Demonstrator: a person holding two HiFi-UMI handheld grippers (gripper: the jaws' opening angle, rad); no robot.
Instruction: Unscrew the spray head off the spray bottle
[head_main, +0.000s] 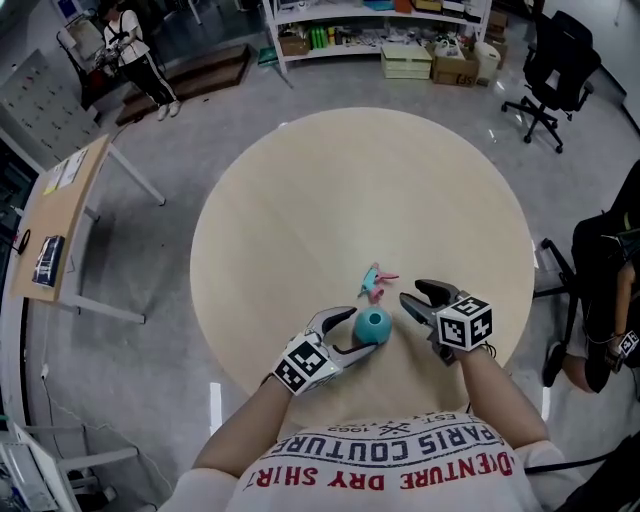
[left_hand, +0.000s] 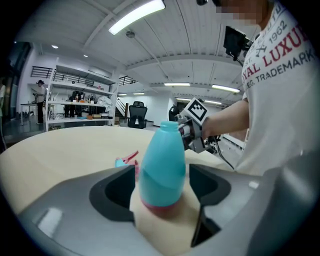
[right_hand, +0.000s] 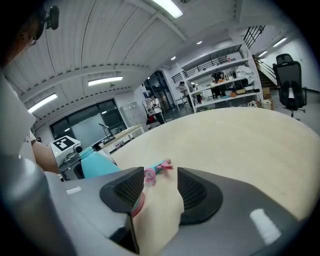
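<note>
A teal spray bottle (head_main: 373, 323) stands upright on the round wooden table (head_main: 300, 220), its neck bare. My left gripper (head_main: 352, 334) brackets the bottle (left_hand: 162, 165) near its base: one pad touches its side and a thin gap shows at the other. The pink and teal spray head (head_main: 377, 282) lies on its side on the table just beyond the bottle. My right gripper (head_main: 414, 298) hovers to the right of the bottle, open, with nothing between its jaws. In the right gripper view the spray head (right_hand: 156, 170) lies just past the jaw tips.
The bottle stands close to the table's near edge, right in front of the person's body. On the floor around the table are a black office chair (head_main: 552, 68), shelving with boxes (head_main: 400, 40), a side desk (head_main: 55, 215), and a person (head_main: 130, 45) standing at the far left.
</note>
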